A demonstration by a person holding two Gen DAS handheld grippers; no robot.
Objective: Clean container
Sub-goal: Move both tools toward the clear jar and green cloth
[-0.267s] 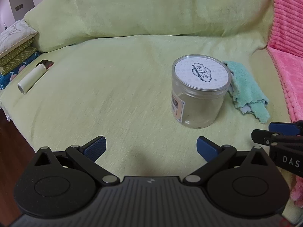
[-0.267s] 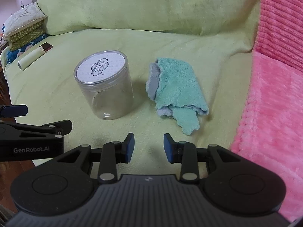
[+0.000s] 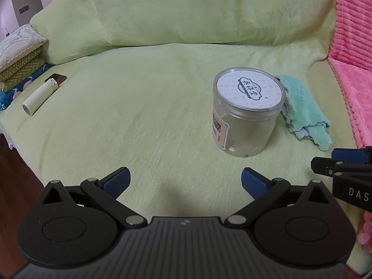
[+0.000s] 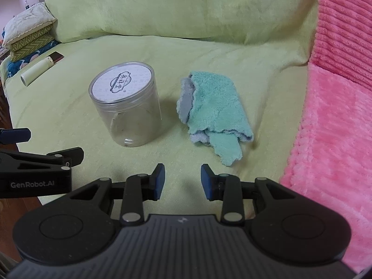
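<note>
In the left wrist view, the left hand-held gripper (image 3: 185, 178) fills the bottom of the frame with its blue-padded fingers spread wide, holding nothing and touching nothing. At the upper left lies one pale cream cylindrical lighter-shaped tube (image 3: 40, 96) beside one small dark red flat card-like item (image 3: 58, 78). Right of centre stands one clear round plastic container with a white printed lid (image 3: 247, 112), upright on the lime-green sofa cover (image 3: 139, 121), with one crumpled mint-green fleece cloth (image 3: 303, 110) just beside it on its right. In the right wrist view, the right hand-held gripper (image 4: 183, 181) sits at the bottom centre, fingers only narrowly parted and empty; the container (image 4: 126, 107) is left of centre, the cloth (image 4: 216, 114) near it at centre, and one pink ribbed plush blanket (image 4: 337, 107) covers the right edge.
</note>
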